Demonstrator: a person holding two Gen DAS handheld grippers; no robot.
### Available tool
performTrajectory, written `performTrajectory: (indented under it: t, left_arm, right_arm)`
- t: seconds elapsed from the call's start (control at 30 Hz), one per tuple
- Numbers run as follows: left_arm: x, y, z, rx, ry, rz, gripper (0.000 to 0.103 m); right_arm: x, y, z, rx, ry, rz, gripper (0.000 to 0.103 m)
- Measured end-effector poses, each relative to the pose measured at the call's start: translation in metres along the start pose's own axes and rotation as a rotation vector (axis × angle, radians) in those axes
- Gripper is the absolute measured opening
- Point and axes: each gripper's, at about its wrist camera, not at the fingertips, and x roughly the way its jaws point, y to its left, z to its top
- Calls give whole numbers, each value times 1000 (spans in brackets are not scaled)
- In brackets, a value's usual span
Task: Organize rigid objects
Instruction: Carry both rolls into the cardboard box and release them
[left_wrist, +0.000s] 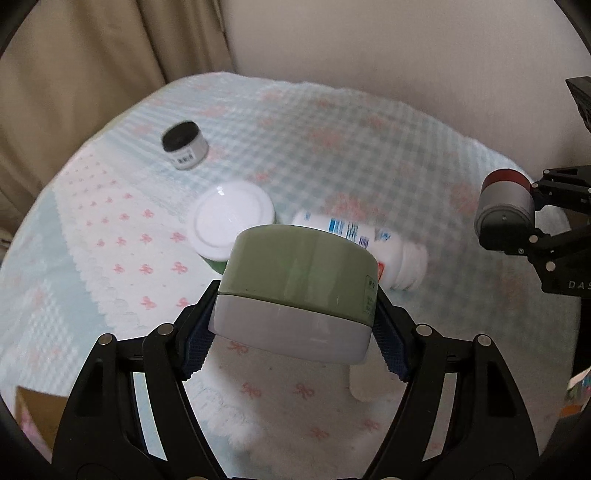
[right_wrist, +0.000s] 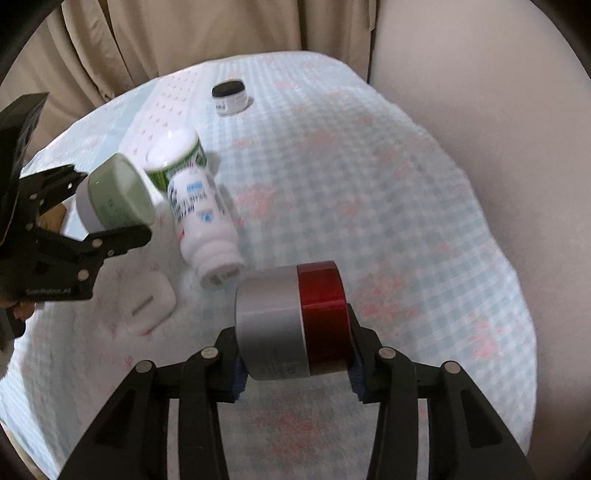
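My left gripper is shut on a green jar with a white base, held above the cloth; it also shows in the right wrist view. My right gripper is shut on a grey jar with a red lid, also seen at the right in the left wrist view. On the checked cloth lie a white bottle on its side, a white-lidded green tub, a small black-lidded jar and a white plug adapter.
Beige curtains hang behind the table on the left and a pale wall stands at the right. A brown box corner shows at the lower left of the left wrist view.
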Motion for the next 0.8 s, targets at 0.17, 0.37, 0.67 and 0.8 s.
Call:
performTrajectory:
  t: [0.17, 0.37, 0.67, 0.8]
  left_arm:
    - [-49, 1, 16, -59, -27, 20, 73]
    - [-132, 1, 39, -144, -94, 75, 73]
    - [-270, 17, 45, -397, -170, 202, 73]
    - [-317, 32, 36, -484, -194, 272, 73]
  right_arm:
    - [-39, -2, 20, 27, -22, -26, 40]
    - [-112, 3, 51, 17, -97, -30, 40]
    - [-223, 28, 95, -23, -200, 60, 40]
    - [-254, 50, 114, -63, -225, 117, 40]
